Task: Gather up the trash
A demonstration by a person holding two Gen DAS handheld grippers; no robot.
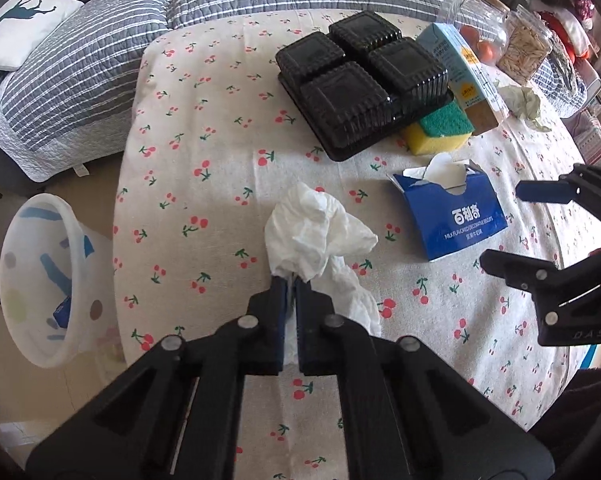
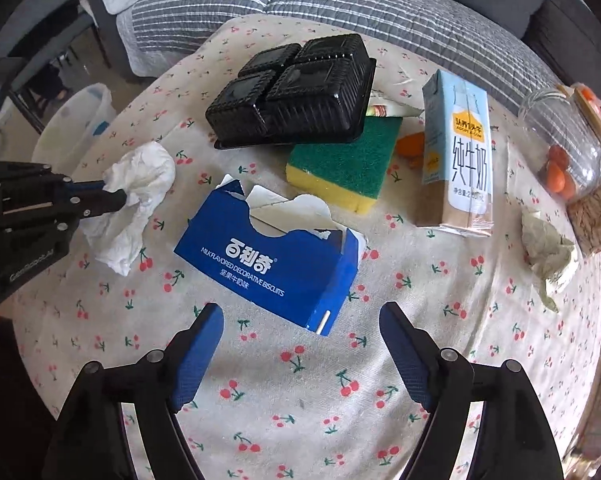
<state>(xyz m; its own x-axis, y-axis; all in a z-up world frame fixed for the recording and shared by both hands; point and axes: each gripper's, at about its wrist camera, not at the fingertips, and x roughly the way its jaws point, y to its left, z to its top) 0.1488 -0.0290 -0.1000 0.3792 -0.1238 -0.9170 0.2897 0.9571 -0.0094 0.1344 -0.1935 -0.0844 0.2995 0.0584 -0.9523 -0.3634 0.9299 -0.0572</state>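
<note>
A crumpled white tissue (image 1: pixel 316 232) lies on the cherry-print tablecloth (image 1: pixel 204 208), and my left gripper (image 1: pixel 291 280) is shut on its near end. From the right wrist view the same tissue (image 2: pixel 140 184) is pinched by the left gripper (image 2: pixel 118 199) at the left. A torn blue biscuit box (image 2: pixel 272 260) lies just beyond my right gripper (image 2: pixel 300 312), which stands open above the cloth with nothing between its fingers. In the left wrist view the right gripper (image 1: pixel 500 228) shows at the right edge, beside the blue box (image 1: pixel 456 216).
A white plastic bin (image 1: pixel 40 280) stands on the floor left of the table. A black plastic tray (image 2: pixel 296 88), a green-yellow sponge (image 2: pixel 344 164), a milk carton (image 2: pixel 456 152), a crumpled greenish paper (image 2: pixel 548 252) and clear jars (image 2: pixel 568 140) sit further back. A striped quilt (image 1: pixel 100 60) lies behind.
</note>
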